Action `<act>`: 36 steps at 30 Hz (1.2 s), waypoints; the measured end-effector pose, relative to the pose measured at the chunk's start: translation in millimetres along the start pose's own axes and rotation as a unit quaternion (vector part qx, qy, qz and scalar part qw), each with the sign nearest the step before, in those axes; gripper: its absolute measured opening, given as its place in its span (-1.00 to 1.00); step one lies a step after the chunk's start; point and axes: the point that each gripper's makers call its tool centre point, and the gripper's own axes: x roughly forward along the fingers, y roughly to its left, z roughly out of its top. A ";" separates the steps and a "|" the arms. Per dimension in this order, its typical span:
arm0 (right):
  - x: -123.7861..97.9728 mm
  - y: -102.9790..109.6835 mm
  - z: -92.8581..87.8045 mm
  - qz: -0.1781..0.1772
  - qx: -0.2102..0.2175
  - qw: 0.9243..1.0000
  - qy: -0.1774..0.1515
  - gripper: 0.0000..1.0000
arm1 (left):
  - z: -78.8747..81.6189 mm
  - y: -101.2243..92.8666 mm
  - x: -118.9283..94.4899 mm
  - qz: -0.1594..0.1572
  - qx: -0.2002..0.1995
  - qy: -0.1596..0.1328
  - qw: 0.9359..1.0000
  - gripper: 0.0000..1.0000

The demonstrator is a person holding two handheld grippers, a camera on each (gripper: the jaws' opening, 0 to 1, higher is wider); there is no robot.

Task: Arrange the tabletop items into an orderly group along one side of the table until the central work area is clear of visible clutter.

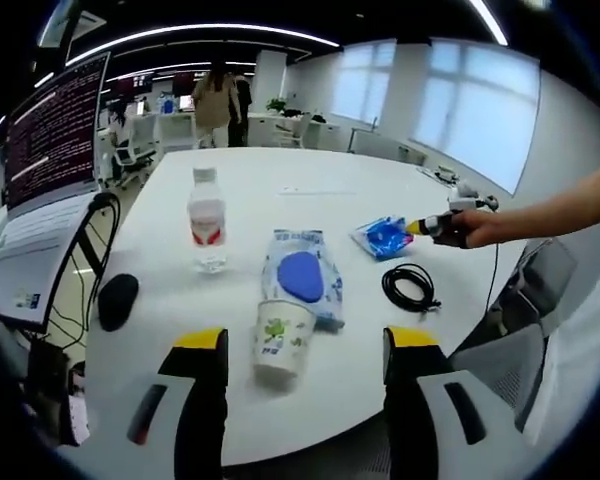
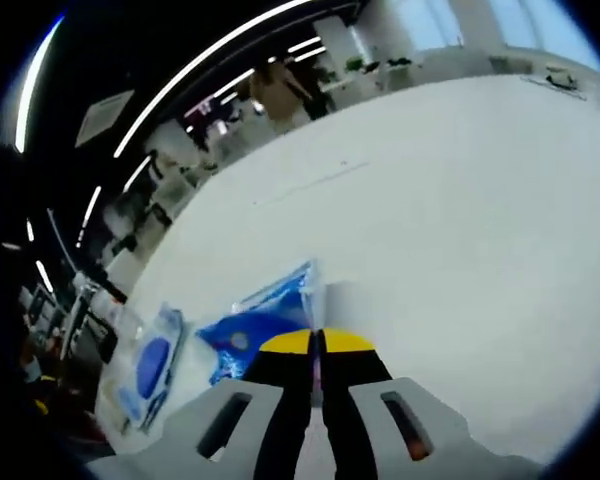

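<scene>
Paper cup (image 1: 283, 340) nearest, between spread left gripper (image 1: 305, 345) jaws; right gripper (image 2: 317, 343) pinches blue packet (image 2: 255, 330); white table (image 1: 310, 190), open office beyond.

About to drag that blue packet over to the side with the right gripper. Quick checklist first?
1. Right gripper shut on blue packet: ok, jaws closed at its edge.
2. Packet clear of the cable: ok, apart.
3. Left gripper free: ok, open, holding nothing.
4. Cup upright, out of the way: ok, between the left jaws, beside the wipes pack.
5. Bottle upright: ok.
6. Grip firm enough to drag: cannot tell.
</scene>
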 end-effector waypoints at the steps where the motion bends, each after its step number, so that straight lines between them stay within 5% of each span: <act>1: 0.2 -1.1 -0.4 -0.001 0.000 1.000 0.001 -1.00 | -0.4 0.3 0.2 0.001 -0.001 0.000 1.000 0.26; 14: -1.5 -11.0 -1.9 -0.009 -0.004 1.000 0.004 -1.00 | -1.2 0.3 1.0 0.006 -0.004 0.003 1.000 0.25; 23: 0.5 -19.4 5.0 -0.026 0.034 0.999 -0.014 -1.00 | -1.0 0.2 0.1 0.007 -0.005 0.002 1.000 0.25; 36: 4.8 -18.8 8.2 -0.024 0.006 1.000 -0.003 -0.88 | -5.0 -4.7 2.1 0.008 -0.007 0.006 1.000 0.25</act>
